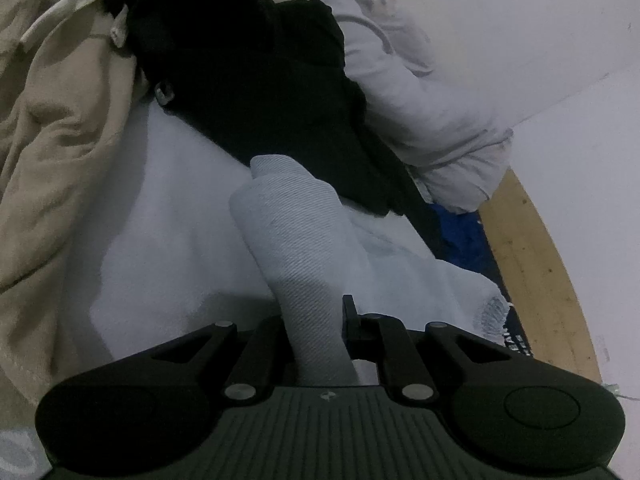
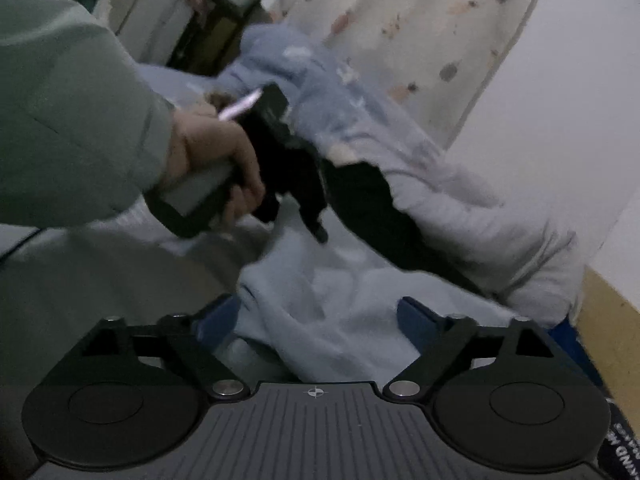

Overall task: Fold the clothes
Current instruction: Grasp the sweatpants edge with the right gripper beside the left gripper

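Observation:
In the left wrist view my left gripper [image 1: 315,322] is shut on a raised fold of a pale blue-white garment [image 1: 288,232], which spreads flat beneath it. In the right wrist view the same pale blue garment [image 2: 320,304] lies bunched between the blue fingers [image 2: 416,316] of my right gripper [image 2: 316,320]. That gripper stands wide open around the cloth and is not clamped on it. The left gripper [image 2: 316,228] shows blurred, held by a hand [image 2: 212,148] in a green sleeve, just above the garment's far edge.
A black garment [image 1: 256,80] lies just beyond the fold, with a beige garment [image 1: 52,120] to the left and a pale grey one [image 1: 432,120] to the right. The wooden bed edge [image 1: 532,260] and a white wall are at the right. A patterned curtain [image 2: 432,40] hangs behind.

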`<action>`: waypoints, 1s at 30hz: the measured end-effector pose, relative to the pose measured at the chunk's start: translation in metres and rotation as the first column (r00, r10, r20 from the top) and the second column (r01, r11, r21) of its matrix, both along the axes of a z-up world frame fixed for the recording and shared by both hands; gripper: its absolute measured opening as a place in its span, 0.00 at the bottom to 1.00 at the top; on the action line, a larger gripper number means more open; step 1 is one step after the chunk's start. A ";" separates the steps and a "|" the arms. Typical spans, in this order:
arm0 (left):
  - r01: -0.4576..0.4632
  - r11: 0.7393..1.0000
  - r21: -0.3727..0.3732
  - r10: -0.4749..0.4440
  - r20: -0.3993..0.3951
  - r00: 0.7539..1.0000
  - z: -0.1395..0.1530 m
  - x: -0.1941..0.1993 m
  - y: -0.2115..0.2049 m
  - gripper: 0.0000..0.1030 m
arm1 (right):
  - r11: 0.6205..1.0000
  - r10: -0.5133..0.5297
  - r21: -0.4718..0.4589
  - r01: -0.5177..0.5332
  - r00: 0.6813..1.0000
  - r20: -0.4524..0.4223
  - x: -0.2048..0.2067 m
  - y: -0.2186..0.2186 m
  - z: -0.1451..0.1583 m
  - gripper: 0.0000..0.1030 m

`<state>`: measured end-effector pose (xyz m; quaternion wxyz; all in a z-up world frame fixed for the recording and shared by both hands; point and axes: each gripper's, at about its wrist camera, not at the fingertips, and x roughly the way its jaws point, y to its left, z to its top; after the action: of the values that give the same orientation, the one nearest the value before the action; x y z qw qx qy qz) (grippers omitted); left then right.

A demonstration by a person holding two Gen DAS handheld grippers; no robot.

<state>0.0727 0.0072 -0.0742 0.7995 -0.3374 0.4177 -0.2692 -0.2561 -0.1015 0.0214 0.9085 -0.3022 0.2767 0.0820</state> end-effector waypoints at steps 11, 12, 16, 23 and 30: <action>-0.081 0.997 -0.013 0.081 -0.033 0.996 0.003 -0.001 -0.003 0.11 | 0.998 -0.055 -0.034 0.057 0.996 0.064 0.017 0.014 -0.033 0.77; -0.093 0.996 -0.015 0.092 -0.038 0.995 0.003 0.000 -0.004 0.11 | 0.997 -0.060 -0.037 0.063 0.996 0.070 0.018 0.015 -0.036 0.74; -0.123 0.992 -0.027 0.121 -0.052 0.991 0.004 0.003 -0.006 0.11 | 0.995 -0.072 -0.066 0.079 0.993 0.089 0.024 0.020 -0.047 0.51; -0.129 0.991 -0.019 0.128 -0.044 0.991 0.007 0.002 -0.008 0.11 | 0.996 -0.059 -0.070 0.062 0.997 0.041 0.030 0.020 -0.044 0.43; -0.135 0.991 -0.017 0.134 -0.038 0.990 0.009 0.001 -0.008 0.11 | 0.997 -0.066 -0.049 0.067 0.998 0.020 0.030 0.020 -0.043 0.42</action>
<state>0.0736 -0.0010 -0.0648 0.8048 -0.3773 0.4058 -0.2125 -0.2257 -0.0815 -0.0218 0.9055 -0.3160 0.2801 0.0421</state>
